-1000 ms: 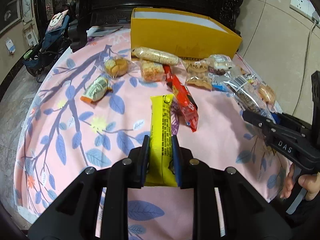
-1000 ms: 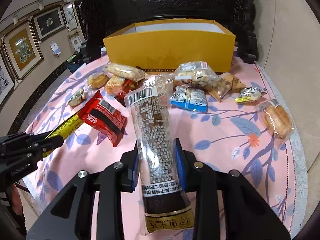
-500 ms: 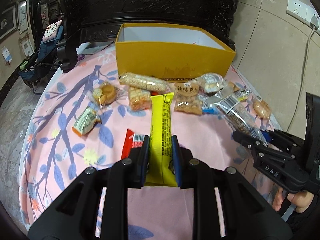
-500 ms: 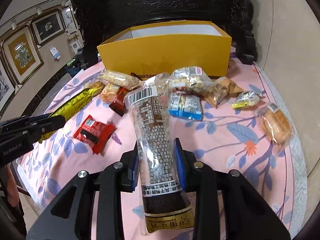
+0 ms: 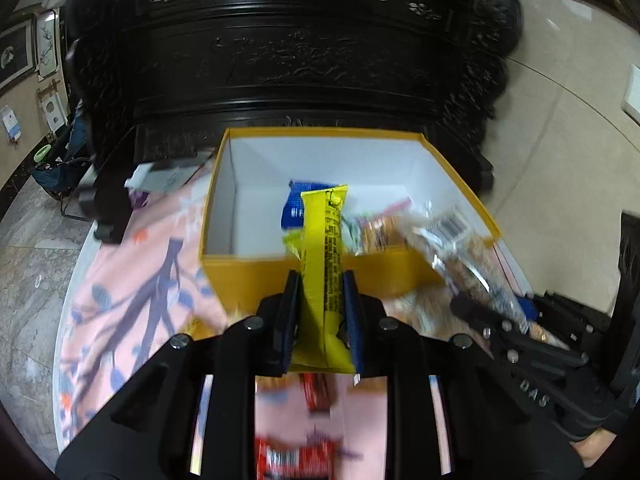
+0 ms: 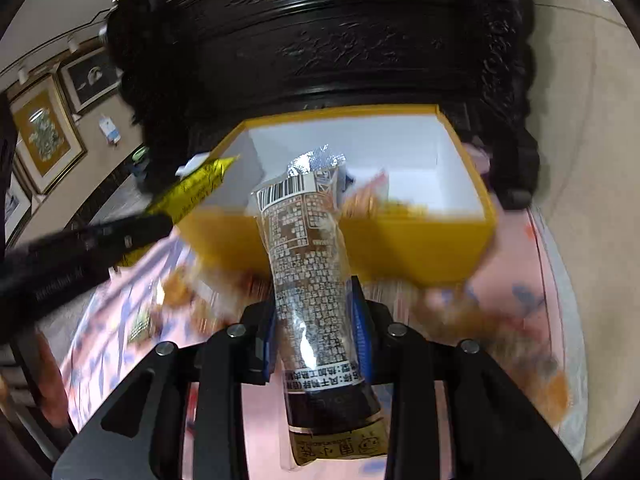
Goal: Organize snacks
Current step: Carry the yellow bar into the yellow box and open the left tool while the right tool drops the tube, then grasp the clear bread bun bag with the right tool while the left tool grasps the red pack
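My left gripper (image 5: 320,284) is shut on a yellow snack bar (image 5: 322,236), whose far end reaches over the front wall of the open yellow box (image 5: 248,276). Inside the white-lined box lie a blue packet (image 5: 294,204) and other blurred snacks (image 5: 376,228). My right gripper (image 6: 316,300) is shut on a clear printed packet (image 6: 308,256) with a silver top, which points at the same box (image 6: 420,248). In the left wrist view the right gripper (image 5: 468,308) is at the right with its packet (image 5: 452,236). The right wrist view has the left gripper (image 6: 164,224) and its bar (image 6: 192,188) at the left.
A dark carved wooden cabinet (image 5: 300,60) stands right behind the box. The pink floral tablecloth (image 5: 132,300) holds red packets (image 5: 296,456) near me and several blurred snacks (image 6: 460,308) in front of the box. A tiled wall (image 5: 560,140) is on the right.
Both grippers have moved forward and up, from over the loose snacks to the box. The box now fills the middle of both views and its inside shows. Both grips are unchanged.
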### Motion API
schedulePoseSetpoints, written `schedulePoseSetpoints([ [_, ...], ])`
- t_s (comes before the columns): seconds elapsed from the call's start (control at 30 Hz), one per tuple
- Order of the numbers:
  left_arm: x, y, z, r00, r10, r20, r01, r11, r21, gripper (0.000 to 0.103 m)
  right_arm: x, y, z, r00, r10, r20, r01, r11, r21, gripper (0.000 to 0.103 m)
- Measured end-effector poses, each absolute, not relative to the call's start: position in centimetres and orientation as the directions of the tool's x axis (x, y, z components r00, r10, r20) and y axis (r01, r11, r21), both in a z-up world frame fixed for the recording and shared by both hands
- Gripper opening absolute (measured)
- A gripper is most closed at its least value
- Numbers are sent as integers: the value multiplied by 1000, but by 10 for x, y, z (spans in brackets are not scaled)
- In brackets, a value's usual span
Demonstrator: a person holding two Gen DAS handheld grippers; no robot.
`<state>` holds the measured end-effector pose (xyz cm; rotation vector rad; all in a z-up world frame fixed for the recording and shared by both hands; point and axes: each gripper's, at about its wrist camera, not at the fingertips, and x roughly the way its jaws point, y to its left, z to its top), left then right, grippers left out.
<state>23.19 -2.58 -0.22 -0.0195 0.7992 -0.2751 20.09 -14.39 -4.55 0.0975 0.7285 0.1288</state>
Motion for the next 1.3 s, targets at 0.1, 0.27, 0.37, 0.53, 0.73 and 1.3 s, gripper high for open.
schedulePoseSetpoints([
  [0.1, 259, -30, -1, 647, -257, -718, 226, 964, -141, 21, 238, -147, -32, 737, 144, -660, -69, 988, 138, 32],
  [0.27, 289, -34, 1, 638, -260, -725, 221, 963, -151, 21, 269, -146, -23, 744, 128, -656, -61, 990, 124, 33],
  [0.37, 301, -37, 5, 641, -252, -724, 225, 965, -137, 25, 289, -152, -19, 753, 112, -649, -29, 990, 137, 58],
  [0.53, 310, -25, 21, 689, -228, -688, 167, 974, -155, 95, 293, -162, -3, 762, 50, -646, -19, 998, 54, 72],
  [0.73, 278, -7, 22, 688, -242, -684, 180, 970, -162, 95, 238, -189, -6, 725, 34, -688, -47, 999, 0, 72],
  [1.3, 142, 28, -71, 564, -304, -768, 183, 953, -243, 95, 109, -289, -131, 567, -201, -799, 205, 974, -99, 72],
])
